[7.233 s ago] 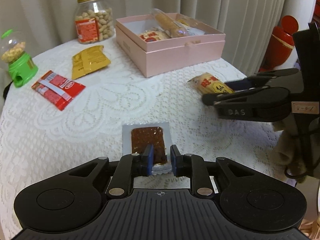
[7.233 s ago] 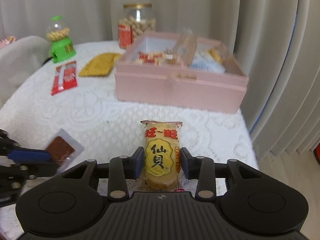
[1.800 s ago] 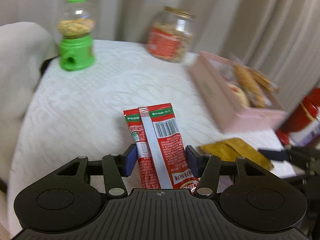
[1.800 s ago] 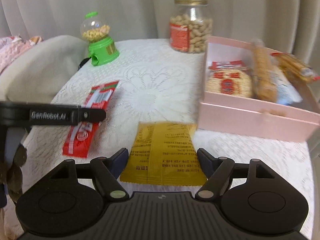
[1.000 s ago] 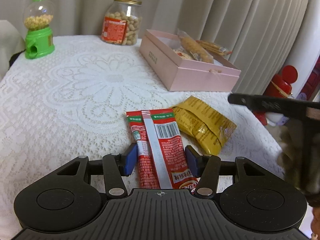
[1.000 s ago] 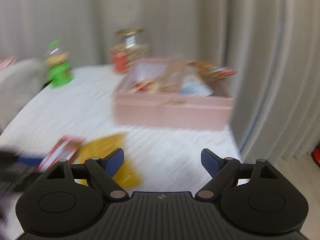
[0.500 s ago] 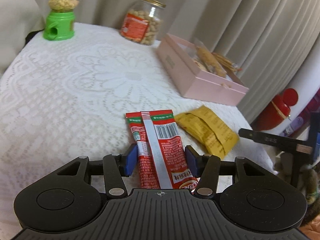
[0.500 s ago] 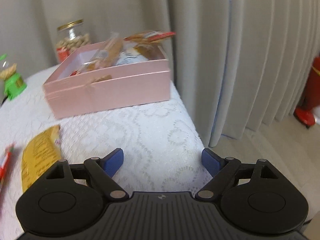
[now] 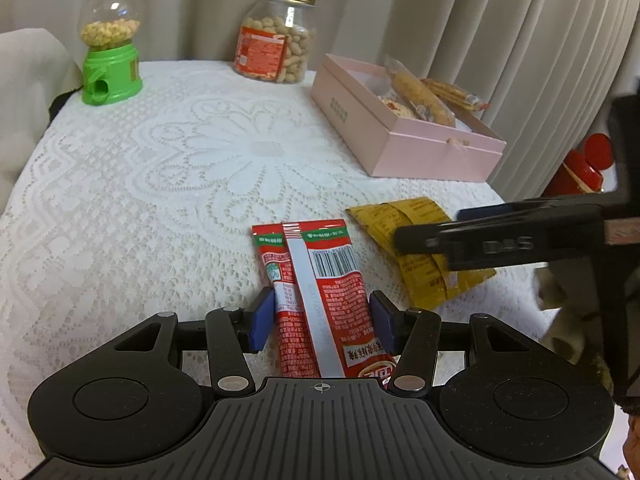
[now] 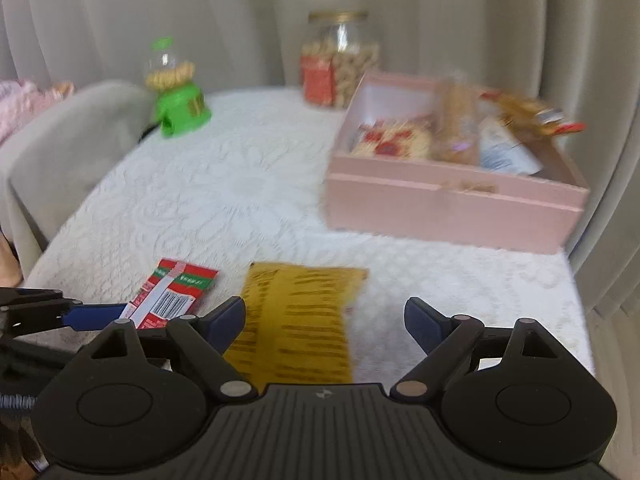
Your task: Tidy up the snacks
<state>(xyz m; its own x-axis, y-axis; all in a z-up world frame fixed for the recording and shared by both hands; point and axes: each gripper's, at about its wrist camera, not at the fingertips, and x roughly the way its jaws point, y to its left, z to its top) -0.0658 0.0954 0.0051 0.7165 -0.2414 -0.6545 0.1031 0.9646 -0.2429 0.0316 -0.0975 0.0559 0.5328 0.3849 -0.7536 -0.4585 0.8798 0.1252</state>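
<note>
My left gripper [image 9: 322, 320] is shut on a red snack packet [image 9: 320, 288], which juts forward over the lace tablecloth. The packet also shows in the right wrist view [image 10: 172, 298]. A yellow snack packet [image 9: 420, 248] lies flat to its right. My right gripper [image 10: 325, 320] is open, its jaws spread wide over the near end of the yellow packet [image 10: 296, 328]. In the left wrist view its fingers [image 9: 500, 236] reach in from the right above the yellow packet. A pink box [image 9: 404, 140] holding several snacks stands at the back right.
A peanut jar [image 9: 276, 54] and a green candy dispenser [image 9: 110, 50] stand at the back of the round table [image 9: 140, 184]. Curtains hang behind. A grey cushion [image 10: 68, 148] lies at the left edge. A red object [image 9: 588, 164] stands beyond the table's right edge.
My right gripper has swung back left from the table's right edge and now sits open over the yellow packet. My left gripper still holds the red packet.
</note>
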